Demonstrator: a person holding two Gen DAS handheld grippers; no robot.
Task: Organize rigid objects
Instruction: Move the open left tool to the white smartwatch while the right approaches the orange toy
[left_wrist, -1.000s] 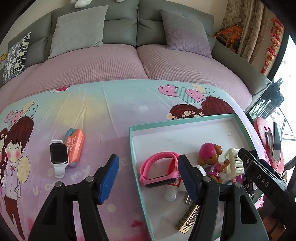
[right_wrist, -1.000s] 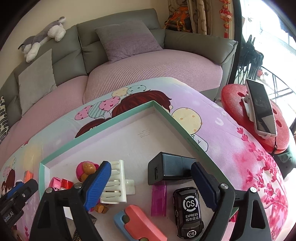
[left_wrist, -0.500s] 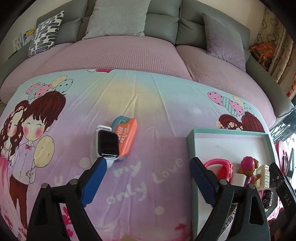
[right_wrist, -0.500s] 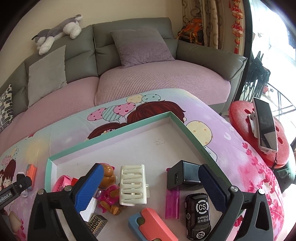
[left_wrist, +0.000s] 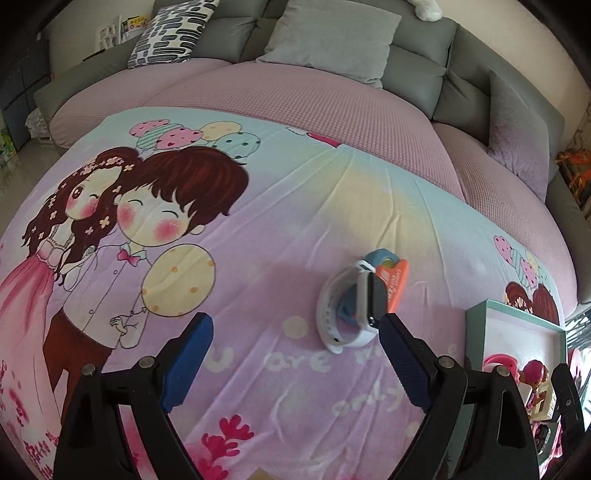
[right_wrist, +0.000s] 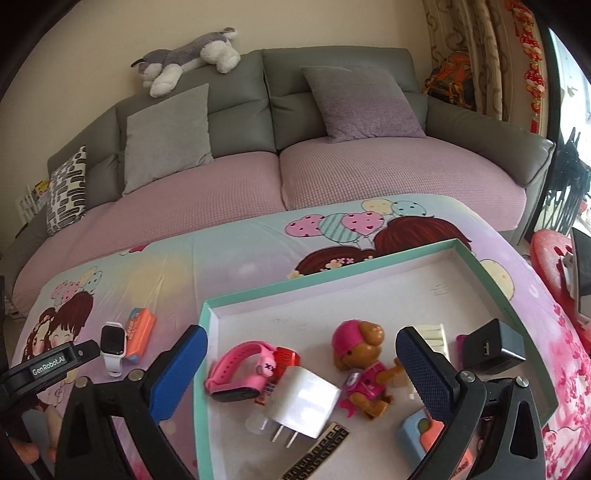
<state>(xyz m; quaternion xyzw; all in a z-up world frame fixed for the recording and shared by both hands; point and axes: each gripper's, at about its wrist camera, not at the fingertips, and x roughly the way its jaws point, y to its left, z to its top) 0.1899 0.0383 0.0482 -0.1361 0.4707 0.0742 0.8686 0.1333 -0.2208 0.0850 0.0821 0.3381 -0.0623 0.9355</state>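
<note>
Left wrist: left gripper (left_wrist: 291, 354) jaws spread wide, just widened, nothing held; white smartwatch (left_wrist: 351, 314) on the sheet beside its right pad, orange case (left_wrist: 394, 283) behind.

Right wrist: right gripper (right_wrist: 301, 363) fully spread, empty, over tray (right_wrist: 332, 280) holding pink watch (right_wrist: 240, 369), charger (right_wrist: 303, 402), toy dog (right_wrist: 364, 365).

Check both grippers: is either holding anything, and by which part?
Nothing is held. The left gripper and right gripper both stand open with nothing between their pads.

Grey sofa (right_wrist: 332, 96), pink seat covers, cream wall (right_wrist: 110, 33), curtained window (right_wrist: 476, 55)
</note>
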